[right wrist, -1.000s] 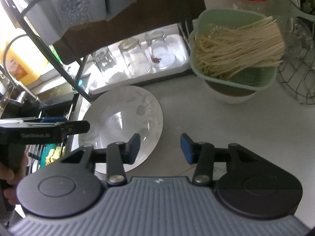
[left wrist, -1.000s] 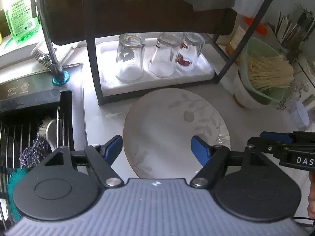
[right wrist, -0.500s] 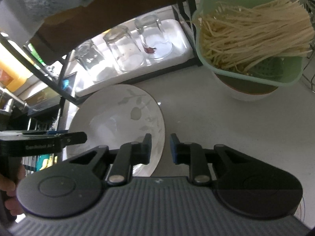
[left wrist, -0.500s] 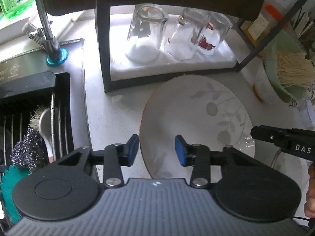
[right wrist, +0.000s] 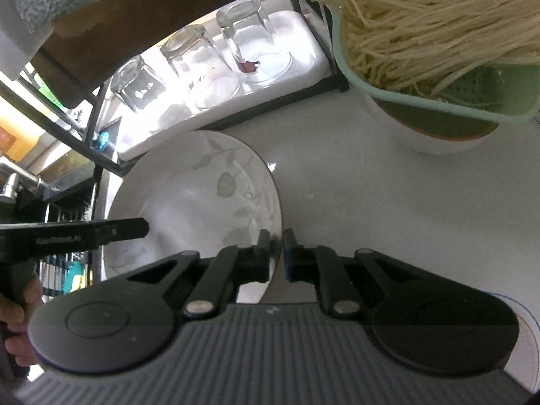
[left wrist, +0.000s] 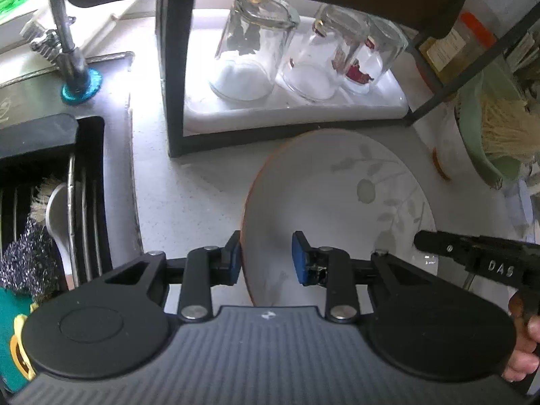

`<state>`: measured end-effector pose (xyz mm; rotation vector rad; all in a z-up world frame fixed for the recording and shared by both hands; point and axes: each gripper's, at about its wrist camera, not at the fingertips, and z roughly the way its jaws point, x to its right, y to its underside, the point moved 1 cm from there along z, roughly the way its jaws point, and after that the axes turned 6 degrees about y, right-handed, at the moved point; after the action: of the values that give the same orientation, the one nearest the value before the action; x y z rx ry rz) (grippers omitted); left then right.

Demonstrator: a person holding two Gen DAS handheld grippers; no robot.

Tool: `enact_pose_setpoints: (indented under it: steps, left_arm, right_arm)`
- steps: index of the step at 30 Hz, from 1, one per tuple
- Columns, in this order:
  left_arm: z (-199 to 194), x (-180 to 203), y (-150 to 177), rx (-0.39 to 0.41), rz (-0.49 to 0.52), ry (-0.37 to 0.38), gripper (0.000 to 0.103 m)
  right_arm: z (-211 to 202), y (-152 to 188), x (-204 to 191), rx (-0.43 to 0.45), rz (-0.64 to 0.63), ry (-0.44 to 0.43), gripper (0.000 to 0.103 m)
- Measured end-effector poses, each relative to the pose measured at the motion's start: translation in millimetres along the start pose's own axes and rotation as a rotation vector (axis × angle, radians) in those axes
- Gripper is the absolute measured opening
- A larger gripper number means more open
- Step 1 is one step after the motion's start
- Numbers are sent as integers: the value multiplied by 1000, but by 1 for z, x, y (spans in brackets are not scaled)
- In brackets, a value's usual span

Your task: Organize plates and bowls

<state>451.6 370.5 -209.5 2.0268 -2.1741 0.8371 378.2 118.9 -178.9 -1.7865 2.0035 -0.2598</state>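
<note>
A white plate with a grey leaf pattern and a thin brown rim [left wrist: 337, 202] lies on the grey counter; it also shows in the right wrist view [right wrist: 189, 195]. My left gripper [left wrist: 266, 258] straddles the plate's left rim, one blue pad outside the edge and one over the plate, with a gap between pad and plate. My right gripper [right wrist: 277, 253] is closed tight on the plate's right rim. Each gripper shows at the edge of the other's view.
A black rack just behind the plate holds a white tray [left wrist: 297, 114] with three upturned glasses [left wrist: 249, 47]. A green colander of noodles [right wrist: 438, 44] sits in a white bowl at the right. A sink with a drying rack [left wrist: 50, 209] and a tap [left wrist: 67, 40] is at the left.
Both grippers moved in onto the plate's opposite rims and narrowed. The right one has closed on the rim; the left one has narrowed around the left edge.
</note>
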Motion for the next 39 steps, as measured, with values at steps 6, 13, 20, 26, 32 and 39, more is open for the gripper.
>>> enact_pose_setpoints:
  steps: [6,13,20,26,32,39]
  left_arm:
    - [-3,3,-1,-24,0,30,34]
    - [-25,17,0,8,4,52,34]
    - [-60,53,3,89,21,94,34]
    - [-69,87,22,98,22,134,34]
    - [-68,122,44,79,45,150,34]
    - [-55,154,71,30,72,117,34]
  right_arm:
    - [-5,4,8,-7,51,-22,10]
    - [-29,15,18,-5,93,-76,10]
    - [-66,27,33,33,107,-106,10]
    - [-102,47,60,76,129,-117,10]
    - [-125,67,89,81,168,-114,10]
    - [-125,93,124,19,188,-127,10]
